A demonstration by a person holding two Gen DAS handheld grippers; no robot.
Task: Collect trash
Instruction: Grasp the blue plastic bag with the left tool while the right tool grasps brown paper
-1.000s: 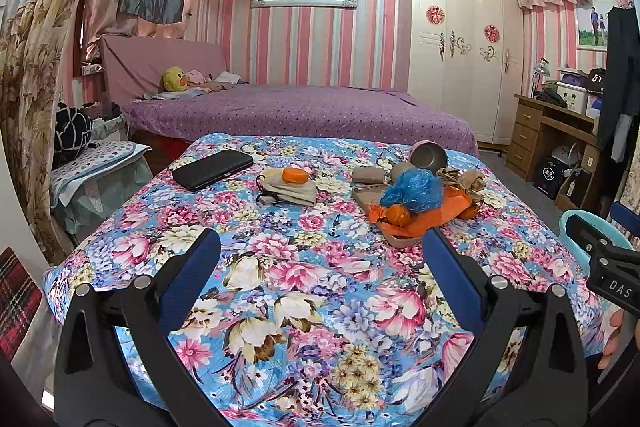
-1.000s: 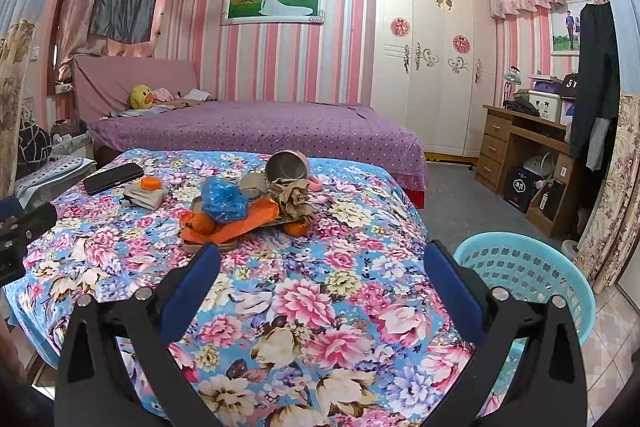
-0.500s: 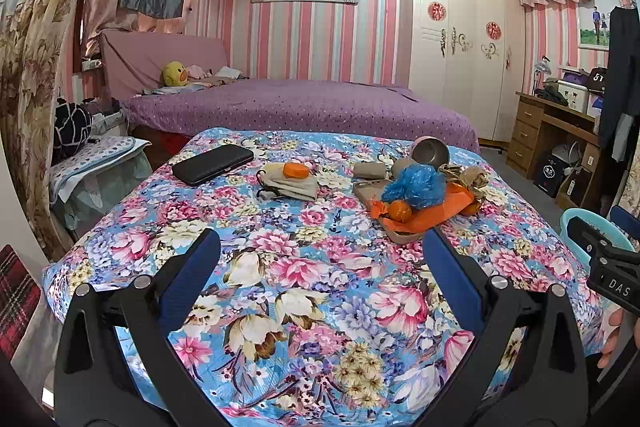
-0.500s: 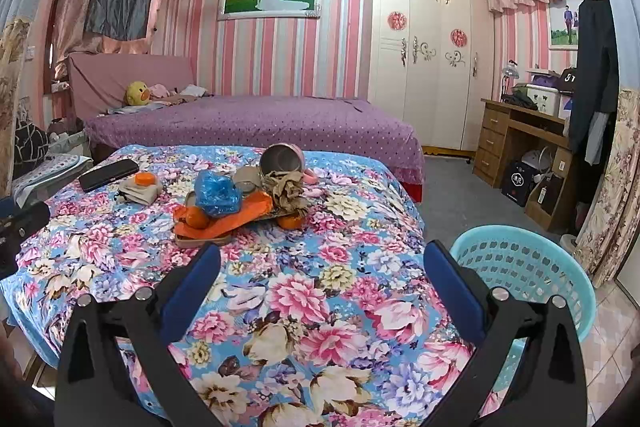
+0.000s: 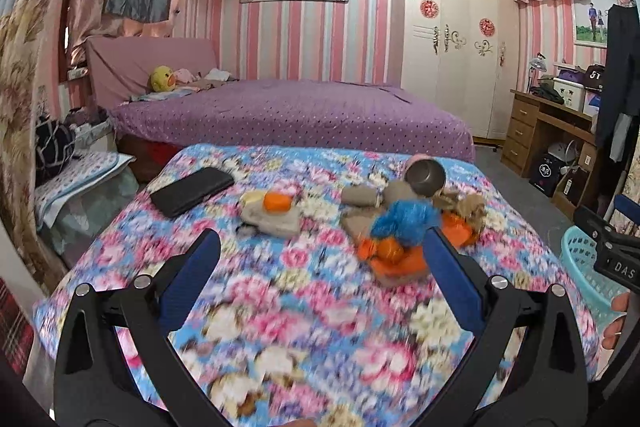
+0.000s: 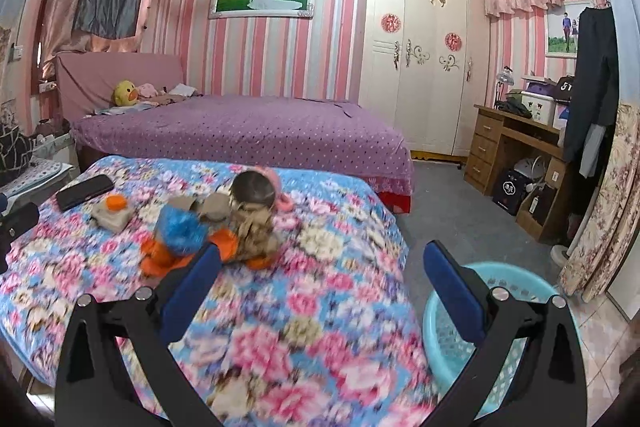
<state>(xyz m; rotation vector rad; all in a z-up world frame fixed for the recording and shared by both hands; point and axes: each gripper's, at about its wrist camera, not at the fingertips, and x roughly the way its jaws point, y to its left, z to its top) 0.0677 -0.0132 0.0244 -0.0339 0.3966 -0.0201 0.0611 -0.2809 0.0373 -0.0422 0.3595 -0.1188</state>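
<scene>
Left gripper (image 5: 320,259): jaws spread wide, empty; black flat case (image 5: 192,191) ahead-left.
Right gripper (image 6: 322,265): jaws wide, empty; light-blue plastic basket (image 6: 516,283) beneath right jaw, only its rim in left view.

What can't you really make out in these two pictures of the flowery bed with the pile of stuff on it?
- Pile of trash: motion blur smears it in both views, so single pieces are hard to name.
- Blue basket: right view, partly hidden by the right gripper's fingers; left view, cut off by the other device.
- Black flat object: too blurred to identify.
- Floral cover: near part blurred.
- Left gripper: open, holding nothing.
</scene>
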